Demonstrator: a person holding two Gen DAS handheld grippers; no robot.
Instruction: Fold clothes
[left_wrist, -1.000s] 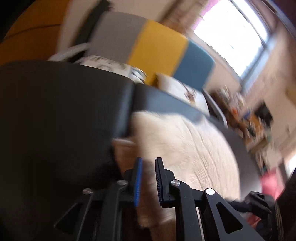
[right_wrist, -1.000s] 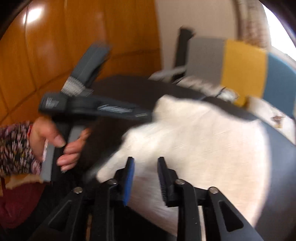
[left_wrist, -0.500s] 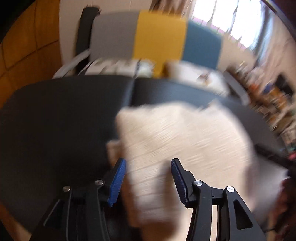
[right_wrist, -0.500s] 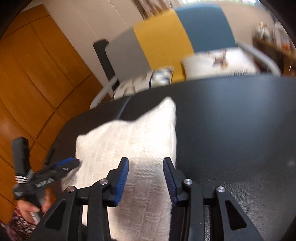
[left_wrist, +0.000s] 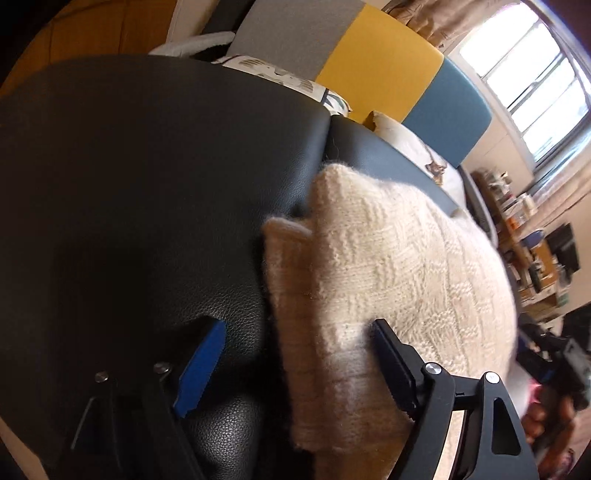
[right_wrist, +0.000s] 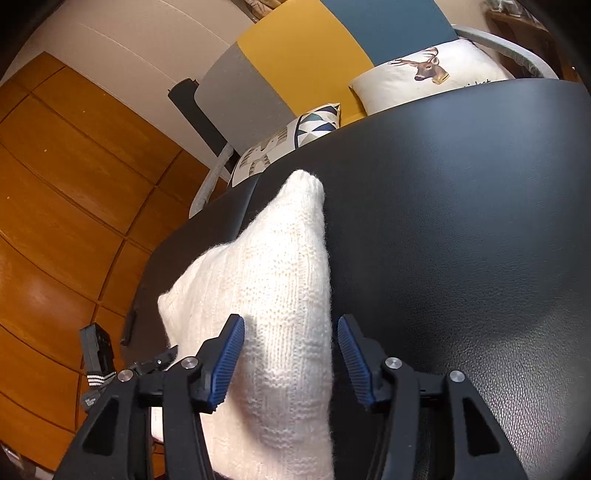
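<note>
Left claw (left_wrist: 291, 363) wide open, empty, straddling sweater (left_wrist: 388, 266) edge at lower centre | right claw (right_wrist: 290, 363) open astride sweater | sweater folded compact on black surface (right_wrist: 461, 206) | folding looks nearly done

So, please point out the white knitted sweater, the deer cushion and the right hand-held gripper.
white knitted sweater (right_wrist: 273, 295): right wrist view, middle of the knit.
deer cushion (right_wrist: 428, 74): right wrist view, near the deer print.
right hand-held gripper (right_wrist: 291, 358): right wrist view, midway between fingertips.
</note>
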